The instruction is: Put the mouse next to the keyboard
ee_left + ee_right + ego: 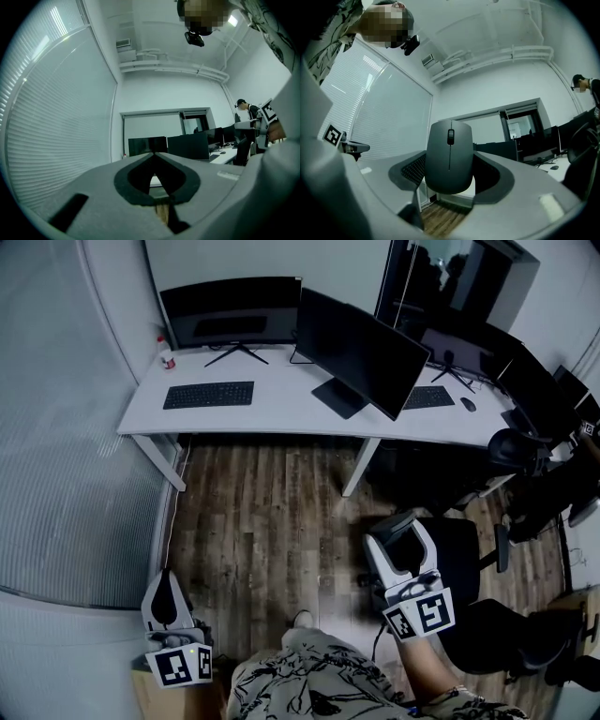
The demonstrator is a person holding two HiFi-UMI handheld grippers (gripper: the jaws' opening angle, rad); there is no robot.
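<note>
A dark grey mouse (449,157) with a scroll wheel sits upright between the jaws of my right gripper (451,161), which is shut on it. In the head view the right gripper (401,532) hangs low over the wooden floor, far from the desk, with the mouse (406,547) dark between its jaws. A black keyboard (208,395) lies at the left of the white desk (281,409). My left gripper (167,585) is at the bottom left, also well short of the desk. Its jaws meet at the tips (153,154) with nothing held.
Two dark monitors (356,351) stand on the desk. A second keyboard (428,397) and another mouse (468,404) lie at the right. An office chair (469,554) stands beside my right gripper. A glass wall (56,446) with blinds runs along the left. Another person (244,108) stands at the far right.
</note>
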